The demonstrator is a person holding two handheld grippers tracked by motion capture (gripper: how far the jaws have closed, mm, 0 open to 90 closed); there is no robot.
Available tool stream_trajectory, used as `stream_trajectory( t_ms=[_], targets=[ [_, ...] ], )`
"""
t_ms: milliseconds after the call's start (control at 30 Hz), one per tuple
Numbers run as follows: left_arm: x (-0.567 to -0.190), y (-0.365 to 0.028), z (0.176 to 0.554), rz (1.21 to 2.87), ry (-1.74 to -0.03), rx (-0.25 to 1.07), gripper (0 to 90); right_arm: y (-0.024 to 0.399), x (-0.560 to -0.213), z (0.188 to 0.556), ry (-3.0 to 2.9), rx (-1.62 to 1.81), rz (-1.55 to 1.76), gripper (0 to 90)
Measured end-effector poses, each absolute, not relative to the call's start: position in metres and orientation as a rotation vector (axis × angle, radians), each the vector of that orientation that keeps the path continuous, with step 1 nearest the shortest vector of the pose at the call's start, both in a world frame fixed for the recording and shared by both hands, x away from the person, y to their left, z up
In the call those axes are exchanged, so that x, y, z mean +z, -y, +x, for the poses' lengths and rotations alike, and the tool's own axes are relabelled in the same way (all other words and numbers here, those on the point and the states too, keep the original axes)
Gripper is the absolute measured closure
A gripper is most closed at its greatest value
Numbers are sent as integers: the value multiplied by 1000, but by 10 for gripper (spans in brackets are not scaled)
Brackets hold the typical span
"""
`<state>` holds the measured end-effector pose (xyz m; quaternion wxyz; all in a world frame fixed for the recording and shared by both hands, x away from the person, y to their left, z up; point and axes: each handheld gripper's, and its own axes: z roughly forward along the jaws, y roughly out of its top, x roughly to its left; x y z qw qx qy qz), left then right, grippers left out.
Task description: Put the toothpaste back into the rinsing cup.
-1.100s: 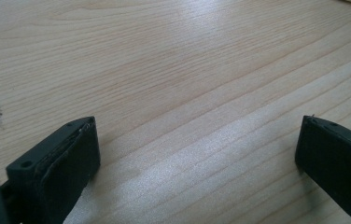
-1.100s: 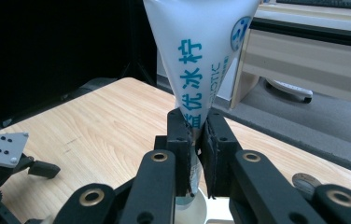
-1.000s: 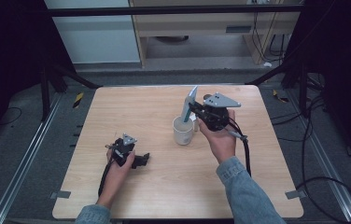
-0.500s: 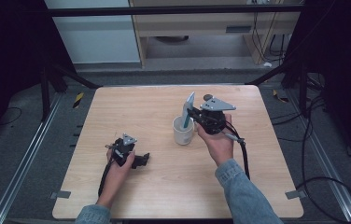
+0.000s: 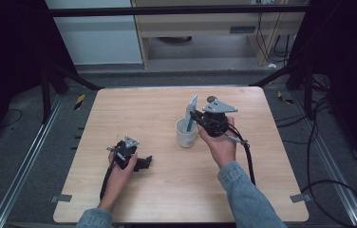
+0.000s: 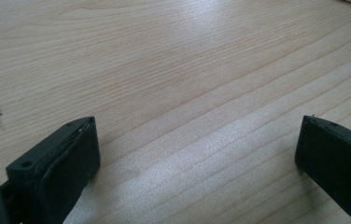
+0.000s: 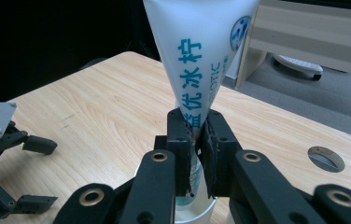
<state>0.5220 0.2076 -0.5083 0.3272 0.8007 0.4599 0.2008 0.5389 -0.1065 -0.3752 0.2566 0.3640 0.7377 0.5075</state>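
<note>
Toothpaste tube (image 7: pixel 197 56), white with blue lettering, stands upright with its lower end down inside the white cup (image 5: pixel 186 133), near the middle of the wooden table (image 5: pixel 262 190).

At the left in the high view, the left gripper (image 5: pixel 144 162) rests low on the table near the front edge, held in the person's left hand (image 5: pixel 119 168), its black cable trailing back toward the person. In the left gripper view its two black jaws stand wide apart, with bare wood grain between them.

Just right of centre in the high view sits the cup, with the tube rising out of it, tilted slightly. The right gripper (image 5: pixel 194 118) comes in level from the right, held in the person's right hand (image 5: pixel 221 145) with a denim sleeve behind it. In the right gripper view its jaws are pinched tight on the narrow lower part of the tube, just above the cup's rim, with the tube's broad flat end fanning out above them. The left gripper lies well apart from the cup.
</note>
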Motion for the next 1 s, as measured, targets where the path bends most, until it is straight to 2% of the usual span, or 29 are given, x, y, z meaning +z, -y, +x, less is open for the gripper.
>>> stream_trajectory(
  t_ms=[1000],
  targets=[
    [-508, -208, 522, 2096, -1204, 526, 0, 103, -399, 550, -2039, 1349, 1042, 824]
  ],
)
